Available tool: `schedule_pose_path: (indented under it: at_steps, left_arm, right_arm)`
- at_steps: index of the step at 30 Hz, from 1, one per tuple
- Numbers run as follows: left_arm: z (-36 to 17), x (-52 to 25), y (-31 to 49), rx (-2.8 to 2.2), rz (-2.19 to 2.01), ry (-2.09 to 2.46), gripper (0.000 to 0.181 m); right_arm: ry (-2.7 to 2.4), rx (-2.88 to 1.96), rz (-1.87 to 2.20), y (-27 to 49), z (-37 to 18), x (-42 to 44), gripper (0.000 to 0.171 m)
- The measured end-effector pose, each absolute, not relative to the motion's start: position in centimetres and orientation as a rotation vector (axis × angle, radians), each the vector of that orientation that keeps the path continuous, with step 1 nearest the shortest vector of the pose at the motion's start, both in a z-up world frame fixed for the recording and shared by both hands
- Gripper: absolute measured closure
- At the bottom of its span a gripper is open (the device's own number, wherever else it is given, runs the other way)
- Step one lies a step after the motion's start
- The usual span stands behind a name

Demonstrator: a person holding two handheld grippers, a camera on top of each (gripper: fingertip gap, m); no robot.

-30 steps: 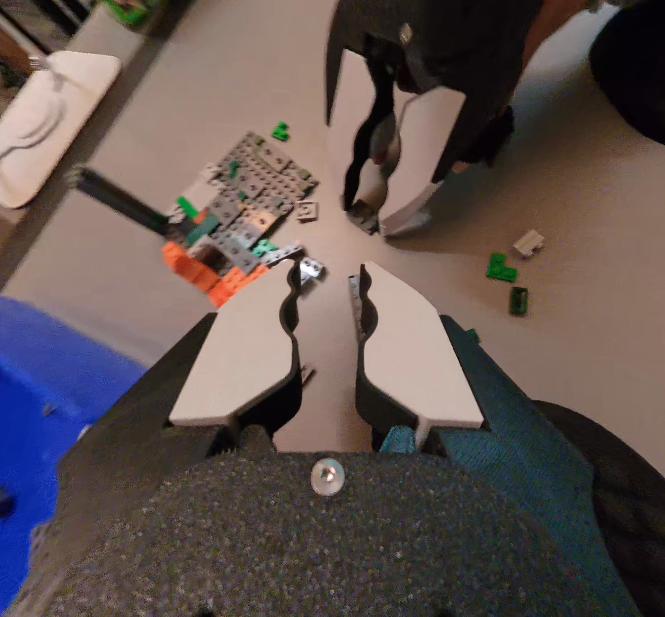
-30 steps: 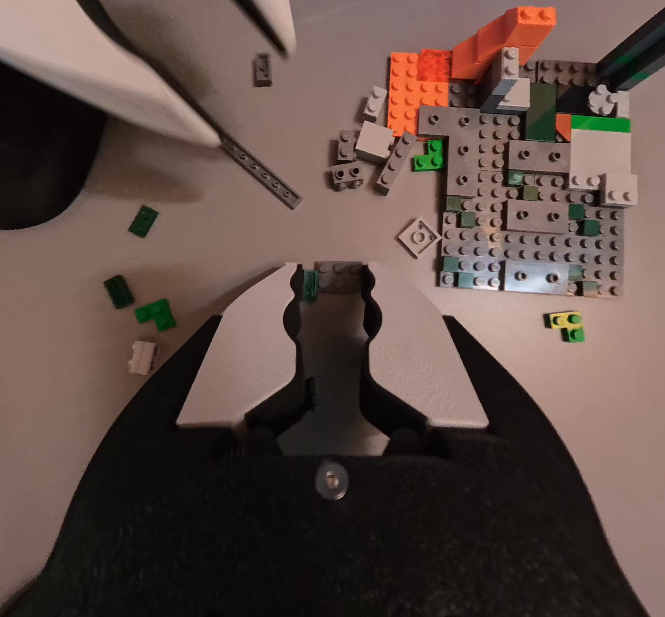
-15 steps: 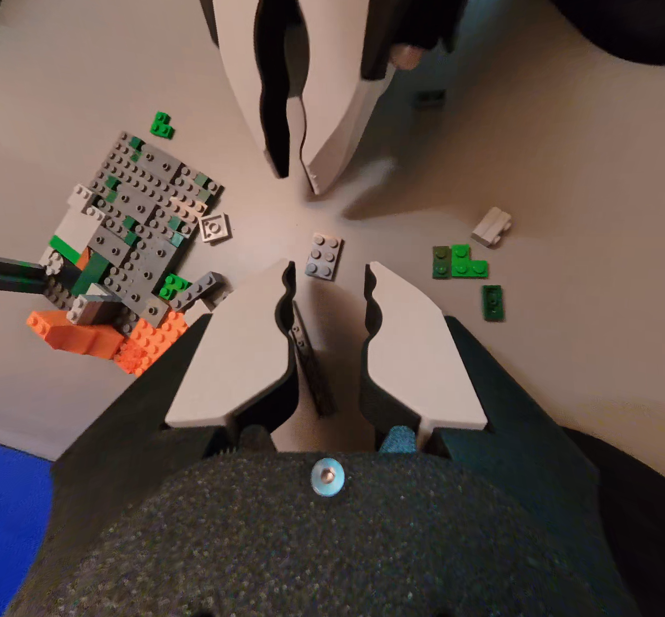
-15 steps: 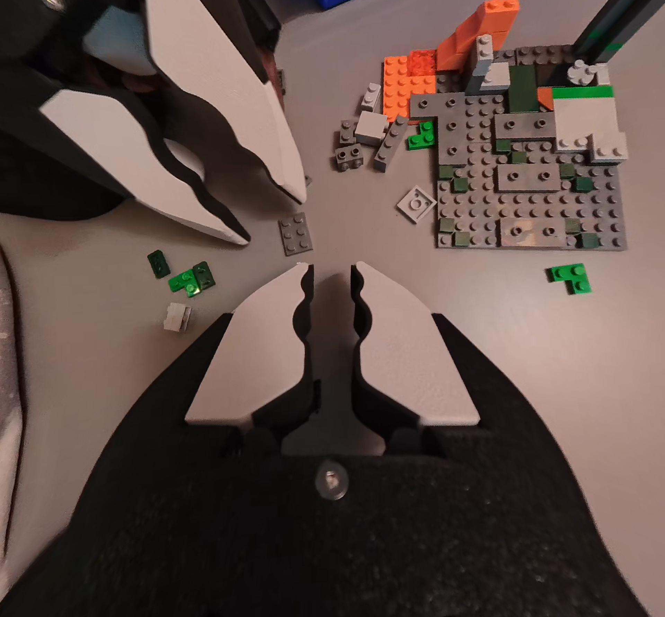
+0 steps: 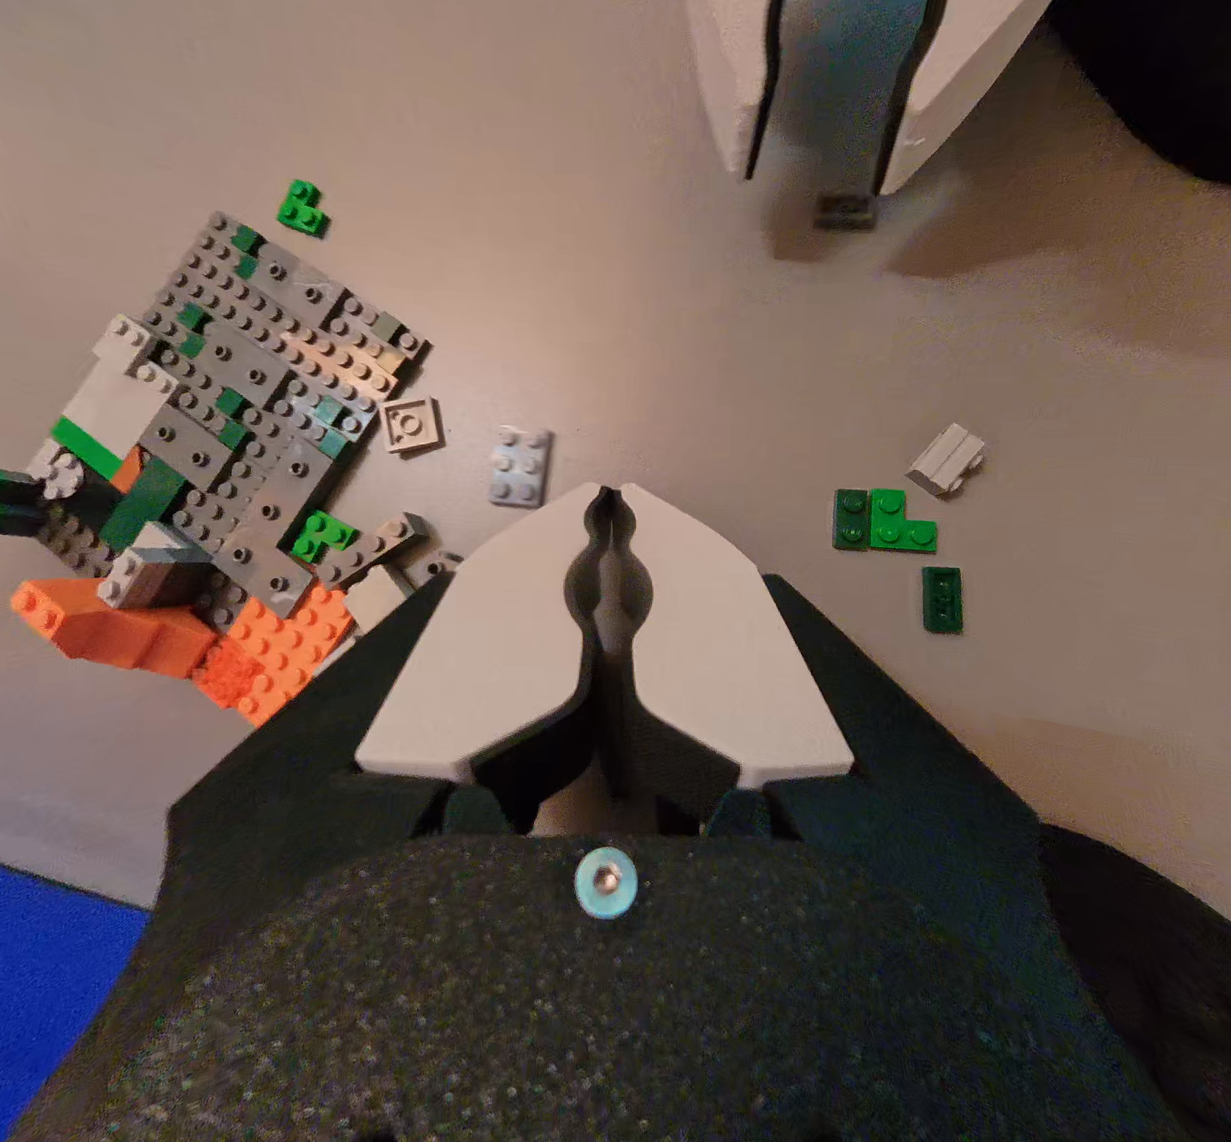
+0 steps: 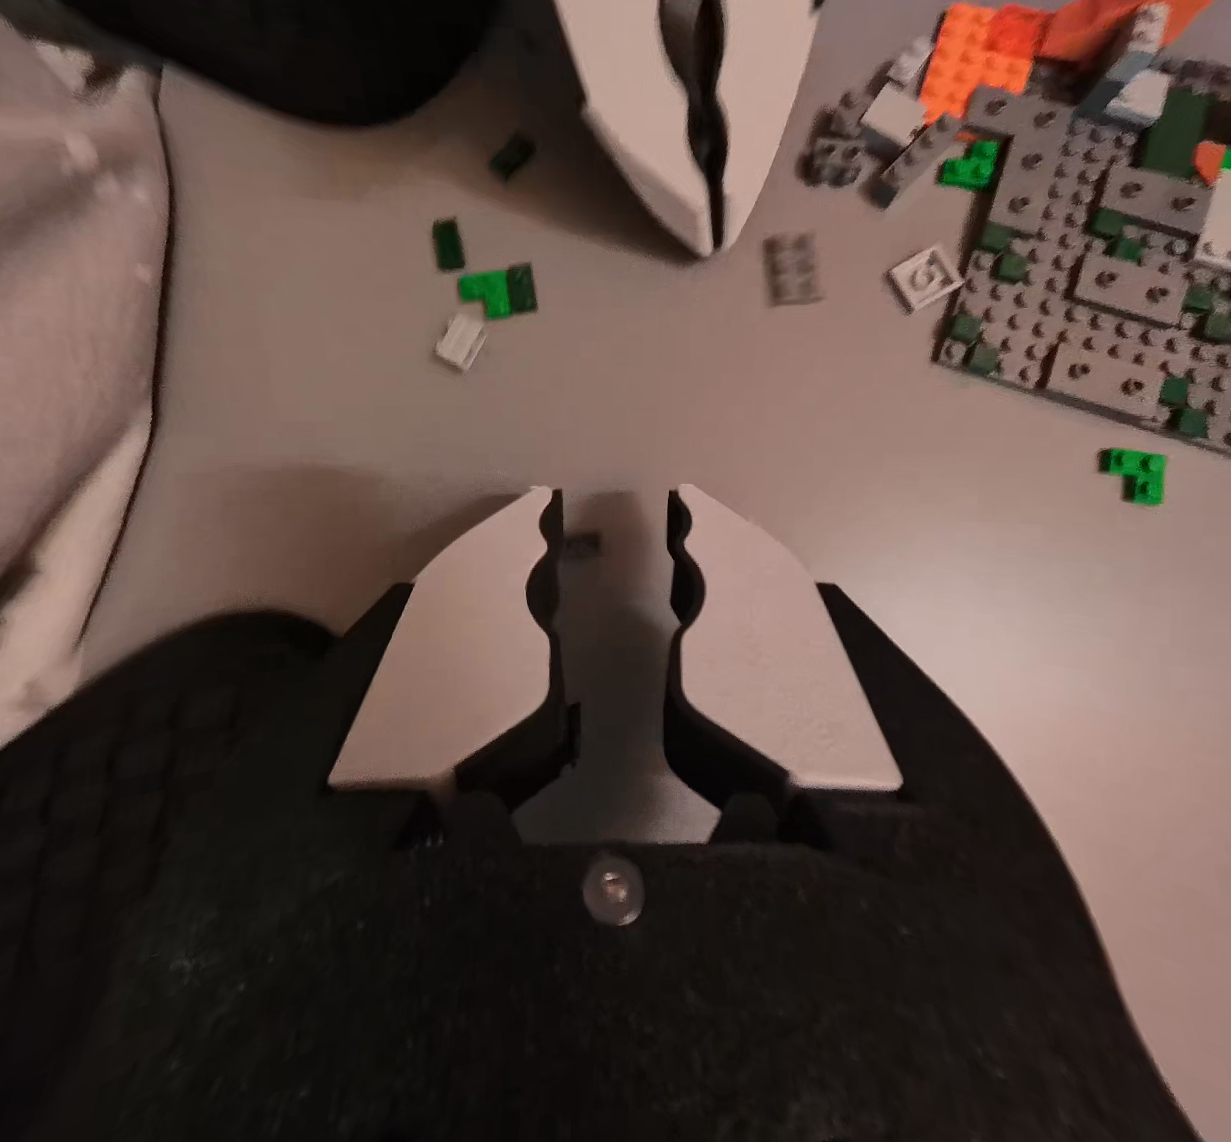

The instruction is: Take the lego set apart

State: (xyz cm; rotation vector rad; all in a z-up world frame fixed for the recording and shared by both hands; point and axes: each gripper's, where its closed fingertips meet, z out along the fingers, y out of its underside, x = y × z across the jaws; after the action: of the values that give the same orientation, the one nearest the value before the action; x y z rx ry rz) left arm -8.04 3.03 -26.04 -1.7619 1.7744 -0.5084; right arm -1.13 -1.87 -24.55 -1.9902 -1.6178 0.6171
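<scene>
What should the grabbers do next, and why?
Probably move the open right gripper toward the lego build to pull off another piece. It holds nothing, the left gripper is shut and looks empty, and many bricks are still stuck on the grey base.

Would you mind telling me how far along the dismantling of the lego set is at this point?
Done: several pieces lie loose on the table, such as a grey plate, a green L-piece and a white brick. In hand: nothing; the left tool is shut with nothing visible at its tips, and the right tool is open and empty. Left: most of it, since the grey base with its orange bricks is still assembled.
</scene>
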Motion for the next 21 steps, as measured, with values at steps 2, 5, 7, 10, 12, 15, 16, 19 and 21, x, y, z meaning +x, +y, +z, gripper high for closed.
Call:
schedule_pose_path:
  at_steps: [2, 5, 7, 10, 12, 15, 16, 19, 21]
  left_arm:
    - [-25.2, -8.2, 3.1, -1.751, -0.526, 1.74, 0.181]
    - [-23.5, -8.8, 3.4, -1.74, -0.529, 1.689, 0.181]
    - [-22.6, -9.2, 3.7, -1.738, -0.525, 1.656, 0.181]
    - [-21.6, -9.9, 4.1, -1.736, -0.494, 1.623, 0.181]
    - [-21.2, -10.2, 4.3, -1.732, -0.486, 1.605, 0.181]
    - [-20.6, -10.6, 4.3, -1.731, -0.489, 1.587, 0.181]
    - [-20.4, -10.6, 4.2, -1.726, -0.496, 1.582, 0.181]
    - [-19.7, -10.4, 3.4, -1.69, -0.541, 1.575, 0.171]
    - [-19.3, -10.3, 2.8, -1.665, -0.555, 1.575, 0.168]
  right_arm:
    - [-1.671, -2.006, 0.571, -2.6, -25.2, -0.3, 0.142]
    - [-1.695, -2.014, 0.548, -3.1, -26.0, -0.2, 0.141]
    - [-1.709, -2.018, 0.539, -3.3, -26.3, -0.3, 0.141]
    - [-1.718, -2.02, 0.542, -3.3, -26.7, -0.6, 0.154]
    - [-1.719, -2.02, 0.544, -3.4, -26.7, -0.6, 0.155]
    - [-1.704, -2.007, 0.548, -3.2, -26.4, -0.8, 0.155]
    - [-1.692, -2.001, 0.56, -3.2, -26.2, -0.9, 0.155]
    - [-1.624, -1.958, 0.631, -2.8, -24.8, -1.7, 0.155]
    - [-1.55, -1.913, 0.695, -2.3, -23.3, -2.6, 0.155]
